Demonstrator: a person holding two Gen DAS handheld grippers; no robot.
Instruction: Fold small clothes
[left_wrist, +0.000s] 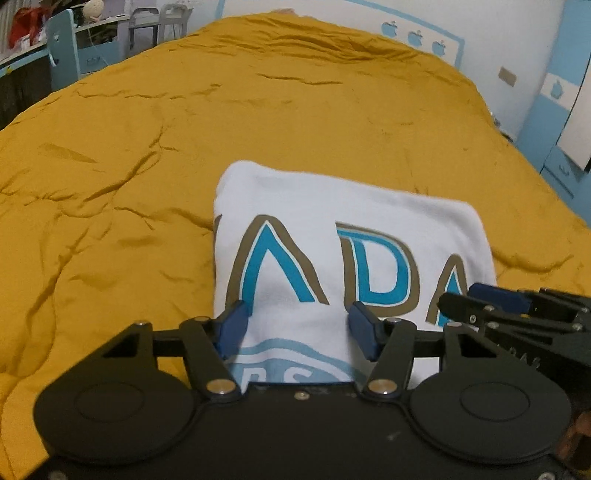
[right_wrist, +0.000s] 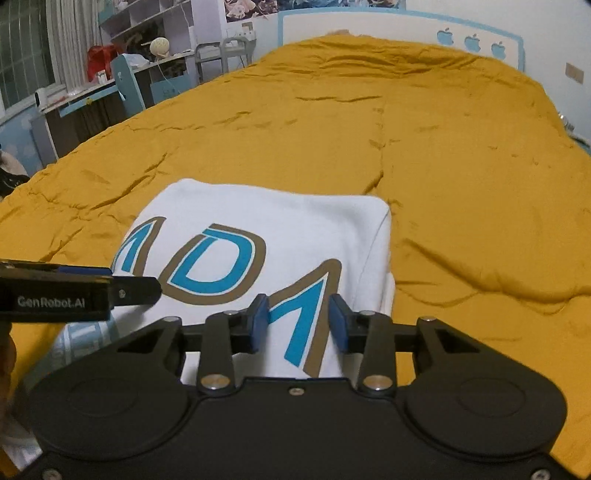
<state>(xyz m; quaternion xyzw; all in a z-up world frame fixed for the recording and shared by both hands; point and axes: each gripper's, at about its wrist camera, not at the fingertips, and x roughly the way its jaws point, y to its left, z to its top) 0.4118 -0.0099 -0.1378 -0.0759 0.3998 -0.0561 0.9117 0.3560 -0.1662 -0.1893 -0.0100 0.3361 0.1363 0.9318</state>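
Left tongs (left_wrist: 297, 328): parted, blue pads straddling the shirt's near edge, pinching nothing.
Shirt (left_wrist: 332, 236): white, blue lettering, folded into a rough square on the yellow bed (left_wrist: 147, 147).
Right tongs (right_wrist: 298, 323): parted too, above the near edge.
Risk: gripping only the top layer could pull the fold apart; the soft quilt may bunch.

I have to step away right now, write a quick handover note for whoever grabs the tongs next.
Left tongs: open, over the near edge of the white shirt, gripping nothing.
Right tongs: open, over the shirt's near right part, also empty.
The shirt lies on the yellow duvet, already folded into a compact rectangle, print side up.
Left: I cannot tell whether another fold is wanted; if so, grip the near edge and fold it away from you.
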